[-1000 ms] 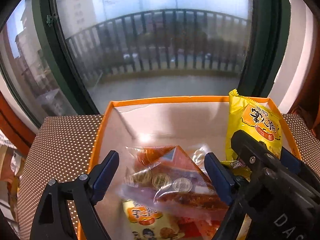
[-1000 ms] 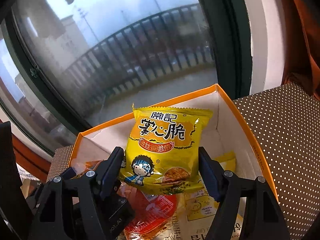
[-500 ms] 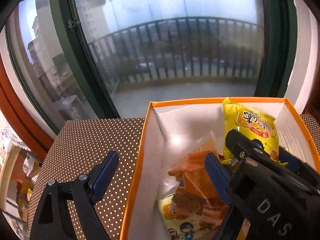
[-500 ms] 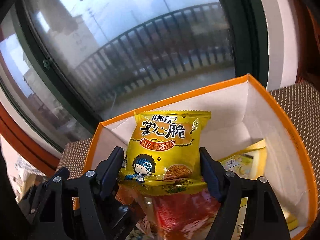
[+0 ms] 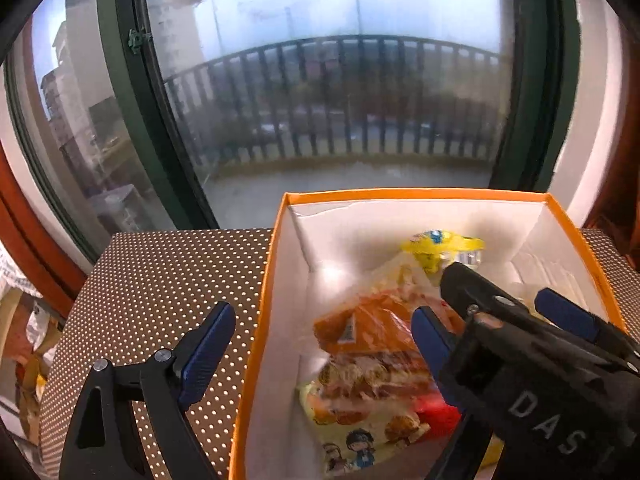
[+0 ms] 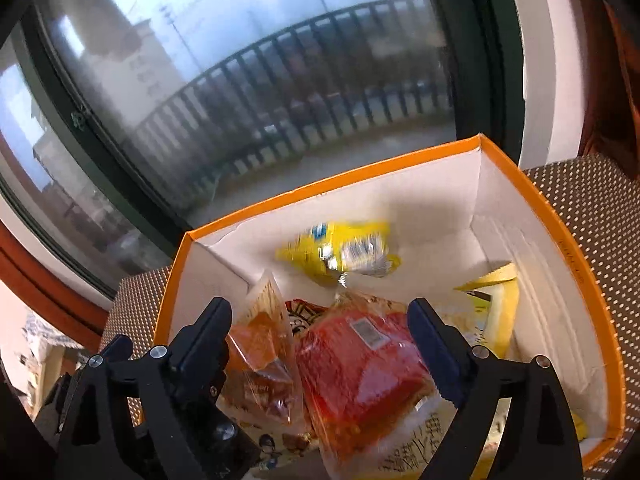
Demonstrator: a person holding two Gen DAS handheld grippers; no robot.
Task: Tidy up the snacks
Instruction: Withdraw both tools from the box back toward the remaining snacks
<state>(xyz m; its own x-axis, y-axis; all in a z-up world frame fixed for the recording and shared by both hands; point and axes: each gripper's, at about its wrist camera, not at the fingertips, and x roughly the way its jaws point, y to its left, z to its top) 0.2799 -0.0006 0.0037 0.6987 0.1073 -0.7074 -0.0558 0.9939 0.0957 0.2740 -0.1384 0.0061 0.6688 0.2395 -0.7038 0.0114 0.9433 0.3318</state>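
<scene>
where dotted tablecloth meets window | orange box holds snacks | both grippers wide, empty

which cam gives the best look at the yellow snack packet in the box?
Right wrist. The yellow packet shows whole there, though motion-blurred, against the far wall of the orange box, beyond the open right gripper. In the left wrist view only its top shows; the right gripper's body covers its lower part.

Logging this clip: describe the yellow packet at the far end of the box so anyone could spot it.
Find the orange-rimmed box by the window. The yellow packet is against its white back wall, blurred, beyond the red pack. It alone is bright yellow with blue and silver patches.
</scene>
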